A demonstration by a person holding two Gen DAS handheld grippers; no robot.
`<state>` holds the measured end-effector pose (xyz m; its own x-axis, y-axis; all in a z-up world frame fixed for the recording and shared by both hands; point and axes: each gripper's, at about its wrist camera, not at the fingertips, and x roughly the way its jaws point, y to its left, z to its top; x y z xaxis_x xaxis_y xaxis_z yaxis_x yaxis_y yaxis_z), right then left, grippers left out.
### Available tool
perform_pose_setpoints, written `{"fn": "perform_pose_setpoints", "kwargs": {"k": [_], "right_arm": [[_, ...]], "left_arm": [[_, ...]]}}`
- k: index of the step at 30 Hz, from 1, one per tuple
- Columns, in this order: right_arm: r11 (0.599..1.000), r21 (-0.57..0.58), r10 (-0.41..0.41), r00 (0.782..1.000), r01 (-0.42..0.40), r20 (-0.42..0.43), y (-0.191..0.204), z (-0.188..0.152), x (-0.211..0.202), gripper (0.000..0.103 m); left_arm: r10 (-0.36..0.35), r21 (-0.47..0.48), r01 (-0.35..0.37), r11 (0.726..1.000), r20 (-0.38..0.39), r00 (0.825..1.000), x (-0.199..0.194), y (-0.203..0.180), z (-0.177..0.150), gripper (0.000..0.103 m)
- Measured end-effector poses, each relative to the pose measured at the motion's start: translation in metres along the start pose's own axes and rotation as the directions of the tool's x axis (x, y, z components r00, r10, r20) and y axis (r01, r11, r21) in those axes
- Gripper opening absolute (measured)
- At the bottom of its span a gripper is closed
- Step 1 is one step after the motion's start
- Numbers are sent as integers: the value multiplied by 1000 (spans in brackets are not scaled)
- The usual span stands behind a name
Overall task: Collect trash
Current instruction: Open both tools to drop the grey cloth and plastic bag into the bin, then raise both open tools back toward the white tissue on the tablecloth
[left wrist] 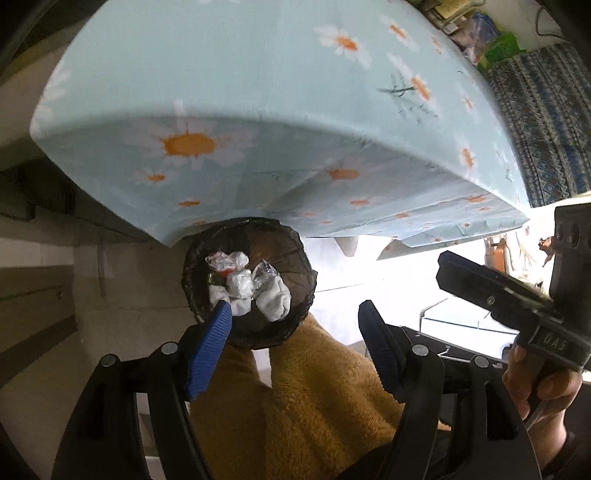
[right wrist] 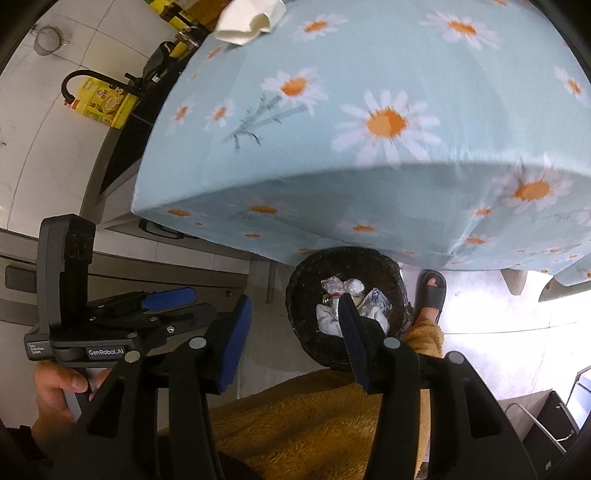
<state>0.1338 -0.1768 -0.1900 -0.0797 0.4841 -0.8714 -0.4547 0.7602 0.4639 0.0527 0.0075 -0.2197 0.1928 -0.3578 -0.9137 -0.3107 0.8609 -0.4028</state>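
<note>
A round bin lined with a black bag (left wrist: 295,254) stands on the floor under the table's edge. In it lies crumpled white paper and foil trash (left wrist: 240,284). My left gripper (left wrist: 295,306) hangs open above the bin with nothing between its blue fingers (left wrist: 210,347). In the right wrist view the same bin (right wrist: 306,273) and its trash (right wrist: 328,317) sit below my right gripper (right wrist: 295,301), also open and empty. Each gripper shows in the other's view: the right gripper (left wrist: 491,291) and the left gripper (right wrist: 166,299). A crumpled white paper (right wrist: 251,18) lies on the table's far side.
The table with a light blue daisy cloth (right wrist: 369,74) overhangs the bin. The person's yellow fleece legs (left wrist: 306,406) are below the grippers and a foot in a grey sandal (right wrist: 430,295) stands beside the bin. A yellow box (right wrist: 107,105) sits on the counter at left.
</note>
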Motion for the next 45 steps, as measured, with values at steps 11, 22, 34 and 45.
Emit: {"fn": "perform_pose_setpoints", "kwargs": {"k": [11, 22, 34, 45], "right_arm": [[999, 35, -30, 995, 27, 98, 14, 6, -40, 51], [997, 35, -77, 976, 72, 203, 28, 28, -85, 60], [997, -19, -67, 965, 75, 255, 25, 70, -109, 67], [997, -65, -12, 962, 30, 272, -3, 130, -114, 76]], "left_arm": [[-39, 57, 36, 998, 53, 998, -41, -10, 11, 69], [-95, 184, 71, 980, 125, 988, -83, -42, 37, 69], [-60, 205, 21, 979, 186, 981, -101, -64, 77, 69], [-4, 187, -50, 981, 278, 961, -119, -88, 139, 78]]}}
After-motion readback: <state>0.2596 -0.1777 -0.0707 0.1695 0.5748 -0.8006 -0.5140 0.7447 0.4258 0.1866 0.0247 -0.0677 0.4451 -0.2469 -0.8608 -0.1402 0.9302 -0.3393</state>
